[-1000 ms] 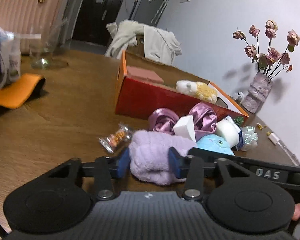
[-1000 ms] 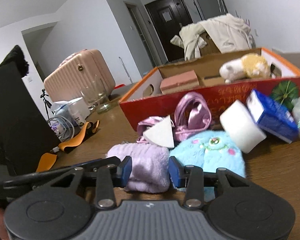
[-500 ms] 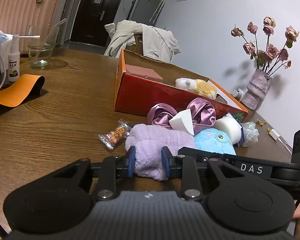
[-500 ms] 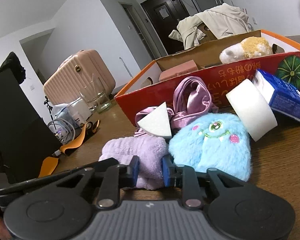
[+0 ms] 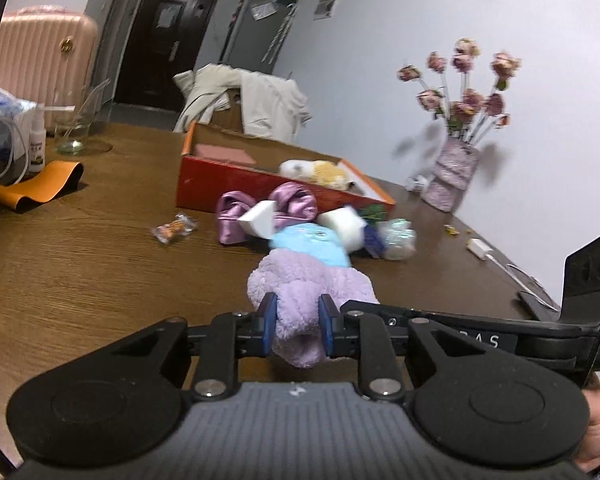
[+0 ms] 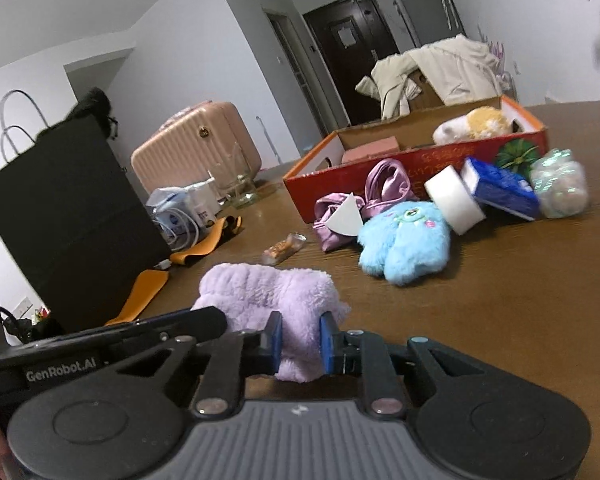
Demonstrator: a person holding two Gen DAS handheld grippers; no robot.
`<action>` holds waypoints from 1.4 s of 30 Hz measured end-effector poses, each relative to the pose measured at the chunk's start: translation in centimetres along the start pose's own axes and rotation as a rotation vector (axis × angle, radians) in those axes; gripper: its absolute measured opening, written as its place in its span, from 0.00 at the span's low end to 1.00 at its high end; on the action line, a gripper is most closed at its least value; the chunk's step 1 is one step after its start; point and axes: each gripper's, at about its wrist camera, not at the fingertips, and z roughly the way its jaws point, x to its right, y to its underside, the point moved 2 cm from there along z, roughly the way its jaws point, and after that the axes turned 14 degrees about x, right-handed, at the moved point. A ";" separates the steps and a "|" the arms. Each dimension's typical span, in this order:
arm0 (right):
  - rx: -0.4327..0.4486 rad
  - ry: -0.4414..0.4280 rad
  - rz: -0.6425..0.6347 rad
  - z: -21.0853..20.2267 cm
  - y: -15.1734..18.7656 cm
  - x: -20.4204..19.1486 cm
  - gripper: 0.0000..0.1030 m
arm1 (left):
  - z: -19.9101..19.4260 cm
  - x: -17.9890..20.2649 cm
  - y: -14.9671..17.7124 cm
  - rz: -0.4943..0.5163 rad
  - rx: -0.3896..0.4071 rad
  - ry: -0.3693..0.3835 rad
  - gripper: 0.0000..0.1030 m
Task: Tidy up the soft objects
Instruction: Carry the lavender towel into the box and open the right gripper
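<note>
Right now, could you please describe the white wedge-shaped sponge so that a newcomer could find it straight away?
Start at the red cardboard box on the wooden table and look at the pile in front of its near wall. The white wedge sponge leans on the shiny purple satin cloth, just left of the fluffy blue toy. It is the only triangular piece; the other white sponge is round.

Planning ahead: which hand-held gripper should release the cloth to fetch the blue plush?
Probably right: the blue plush lies unobstructed ahead of the right hand-held gripper. The left hand-held gripper, jaws closing on the lilac cloth, sees it partly behind that cloth.
</note>
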 end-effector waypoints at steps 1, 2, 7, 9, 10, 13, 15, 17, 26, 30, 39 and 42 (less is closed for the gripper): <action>0.012 0.000 0.000 -0.9 -0.1 -0.1 0.18 | -0.6 0.6 0.0 0.008 0.009 0.005 0.22; 0.023 0.001 -0.002 -1.5 -0.2 -0.2 0.18 | -0.9 1.0 -0.1 0.013 0.014 0.009 0.22; 0.055 0.007 -0.006 -3.4 -0.7 -0.6 0.18 | -2.1 2.4 -0.2 0.018 0.033 0.023 0.22; 0.067 0.006 -0.003 -3.7 -1.0 -0.4 0.18 | -2.1 2.7 -0.4 0.016 0.039 0.028 0.22; 0.071 0.007 0.000 -3.8 -1.1 -0.2 0.18 | -1.9 2.7 -0.5 0.013 0.039 0.032 0.22; 0.082 0.014 0.007 -3.4 -1.8 0.3 0.18 | -1.0 2.7 -1.0 0.001 0.035 0.042 0.22; 0.088 0.019 -0.001 -2.8 -2.7 0.6 0.18 | 0.4 2.6 -1.9 -0.005 0.033 0.050 0.22; 0.101 0.015 -0.013 -1.7 -4.3 1.0 0.18 | 2.3 2.3 -3.5 -0.010 0.039 0.059 0.22; 0.154 0.078 -0.124 9.3 -17.4 5.8 0.18 | 20.2 0.1 -13.4 -0.099 -0.037 0.137 0.22; 0.076 0.141 -0.163 17.6 -21.6 8.7 0.18 | 29.0 -2.1 -15.2 -0.173 -0.097 0.103 0.22; -0.127 0.232 -0.125 33.6 -20.9 13.7 0.17 | 42.1 -8.8 -12.6 -0.156 -0.293 -0.075 0.21; -0.168 0.195 -0.089 35.0 -19.4 14.1 0.17 | 42.0 -10.1 -12.3 -0.108 -0.303 -0.108 0.23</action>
